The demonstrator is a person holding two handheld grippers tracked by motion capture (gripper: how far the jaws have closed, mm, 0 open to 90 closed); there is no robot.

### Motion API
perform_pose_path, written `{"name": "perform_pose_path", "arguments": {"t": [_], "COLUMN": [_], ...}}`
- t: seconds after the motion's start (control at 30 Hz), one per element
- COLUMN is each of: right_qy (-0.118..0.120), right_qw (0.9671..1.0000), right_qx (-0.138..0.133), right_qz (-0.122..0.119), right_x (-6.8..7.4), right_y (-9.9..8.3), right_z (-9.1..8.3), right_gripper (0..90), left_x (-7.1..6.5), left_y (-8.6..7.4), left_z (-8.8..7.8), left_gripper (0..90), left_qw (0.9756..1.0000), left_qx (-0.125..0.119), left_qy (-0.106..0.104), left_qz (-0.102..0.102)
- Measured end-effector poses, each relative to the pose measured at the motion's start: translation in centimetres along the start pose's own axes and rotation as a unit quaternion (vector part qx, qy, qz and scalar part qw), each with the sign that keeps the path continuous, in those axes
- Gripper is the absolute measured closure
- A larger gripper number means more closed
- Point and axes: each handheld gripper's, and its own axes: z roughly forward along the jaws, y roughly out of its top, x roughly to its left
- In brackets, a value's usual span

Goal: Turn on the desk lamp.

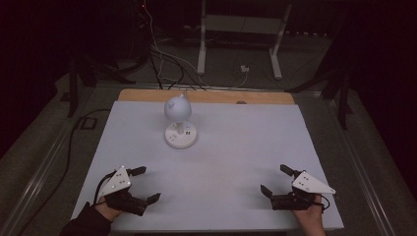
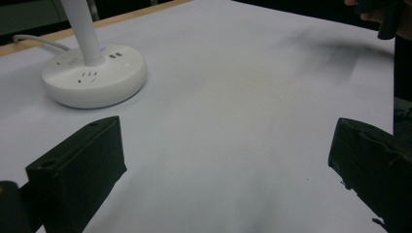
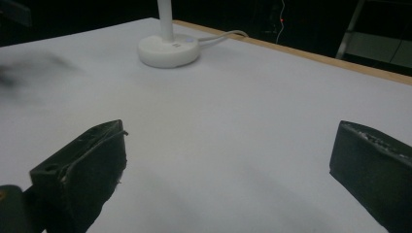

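Observation:
A white desk lamp (image 1: 178,109) with a round socket base (image 1: 181,134) stands toward the back middle of the white table (image 1: 236,147). Its base (image 2: 93,75) appears at the upper left of the left gripper view, and its base (image 3: 168,50) sits far off in the right gripper view. My left gripper (image 1: 148,184) rests near the front left corner, open, nothing between its jaws. My right gripper (image 1: 275,180) rests near the front right corner, open and empty too. Both point inward toward the table's middle.
A wooden strip (image 1: 206,96) edges the table's far side, with the lamp's cable (image 3: 221,35) running off over it. Behind it are dark floor, loose cables (image 1: 162,64) and a white stand's legs (image 1: 238,44). A wide stretch of white surface lies between the grippers.

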Motion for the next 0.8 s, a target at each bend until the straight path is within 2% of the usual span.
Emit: {"name": "perform_pose_path", "arguments": {"t": [0.23,0.8], "right_qy": [-0.007,-0.007], "right_qw": [0.9999,1.0000], "right_qx": [0.014,0.003], "right_qz": [-0.003,0.001], "right_x": [0.07,0.14], "right_y": [-0.11,0.04], "right_z": [0.27,0.00], "right_gripper": [0.0,0.0], "left_x": [-0.18,-0.49], "left_y": [0.04,0.30], "left_z": [0.02,-0.07], "left_gripper": [0.4,0.4], "left_qw": [1.0000,0.9999], "left_qx": [0.003,0.013], "left_qy": [-0.001,-0.001], "left_qz": [0.002,0.008]}}
